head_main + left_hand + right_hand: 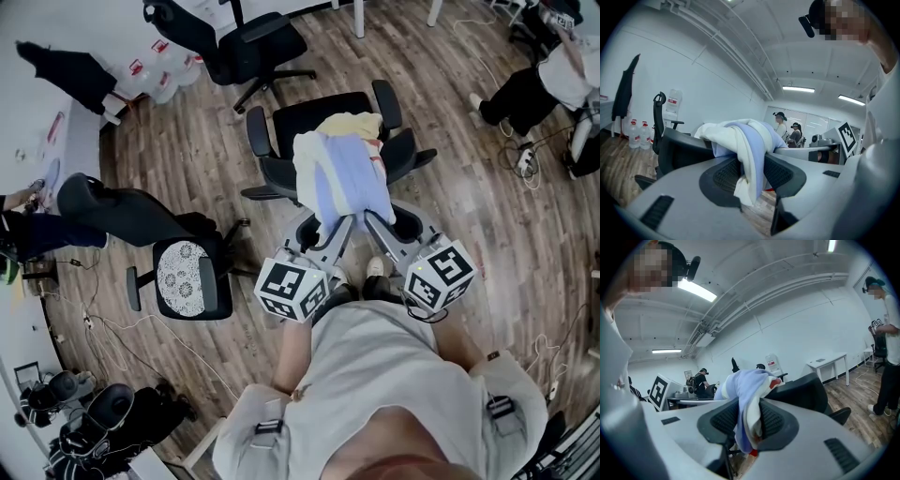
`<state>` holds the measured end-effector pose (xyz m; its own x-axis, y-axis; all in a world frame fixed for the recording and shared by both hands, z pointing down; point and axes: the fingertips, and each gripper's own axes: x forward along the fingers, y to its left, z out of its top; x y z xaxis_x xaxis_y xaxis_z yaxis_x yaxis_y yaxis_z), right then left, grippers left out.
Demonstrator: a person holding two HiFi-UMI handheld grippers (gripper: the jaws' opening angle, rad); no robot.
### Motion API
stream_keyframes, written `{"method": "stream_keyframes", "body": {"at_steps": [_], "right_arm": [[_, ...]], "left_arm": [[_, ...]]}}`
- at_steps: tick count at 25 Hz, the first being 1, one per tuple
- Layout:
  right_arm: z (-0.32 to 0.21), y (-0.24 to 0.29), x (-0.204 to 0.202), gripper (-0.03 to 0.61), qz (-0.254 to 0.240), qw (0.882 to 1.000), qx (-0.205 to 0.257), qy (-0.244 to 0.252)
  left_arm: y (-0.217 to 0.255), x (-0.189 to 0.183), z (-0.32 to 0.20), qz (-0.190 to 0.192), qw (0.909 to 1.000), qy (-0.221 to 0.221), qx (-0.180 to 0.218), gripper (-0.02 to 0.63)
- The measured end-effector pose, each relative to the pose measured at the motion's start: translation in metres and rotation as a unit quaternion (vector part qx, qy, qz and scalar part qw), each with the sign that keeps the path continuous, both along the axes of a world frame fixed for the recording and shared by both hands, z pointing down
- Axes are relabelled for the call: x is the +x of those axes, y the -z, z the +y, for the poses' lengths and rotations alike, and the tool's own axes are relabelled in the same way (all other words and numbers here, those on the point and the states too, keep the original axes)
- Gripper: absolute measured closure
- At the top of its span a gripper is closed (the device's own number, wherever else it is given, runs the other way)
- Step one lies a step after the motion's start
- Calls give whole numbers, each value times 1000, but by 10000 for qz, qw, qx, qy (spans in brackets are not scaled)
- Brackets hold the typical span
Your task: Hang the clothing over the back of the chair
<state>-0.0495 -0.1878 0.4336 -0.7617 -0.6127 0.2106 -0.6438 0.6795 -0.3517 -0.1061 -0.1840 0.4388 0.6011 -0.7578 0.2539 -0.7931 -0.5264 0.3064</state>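
A person looks down at two hand-held grippers stretched out in front of their body, over a wooden floor (187, 150). Each one carries a cube with black-and-white square markers.

The left hand-held gripper (325, 228) and the right hand-held gripper (377, 221) sit side by side, close together. Both reach to the near edge of a piece of clothing (337, 178). The clothing is white and pale lavender-blue, with a yellow part at its far end and a small red patch on its right side. It lies bunched over the back of a black office chair (309, 114), and part of it spills forward towards the seat.

The left gripper view shows a hanging fold of the clothing (740, 136) clamped between that gripper's two dark ribbed pads, with the chair's black back (679, 152) behind it. The right gripper view shows the same kind of hold. A fold of the clothing (745, 380) is pinched between its pads, and a red tip pokes out at the bottom. The chair (806, 390) is just beyond.

A second black chair with a patterned seat cushion (183, 272) stands to the left. A third office chair (253, 47) stands farther back. Water bottles (159, 84) line the wall. Another person (886, 333) stands at the right of the room.
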Motion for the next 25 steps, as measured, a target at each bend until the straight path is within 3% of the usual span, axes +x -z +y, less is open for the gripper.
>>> {"method": "stream_keyframes", "body": {"at_steps": [25], "right_arm": [[-6, -10, 2, 420, -24, 9997, 79, -225]], "left_arm": [[-8, 0, -4, 61, 9999, 85, 9, 434]]}}
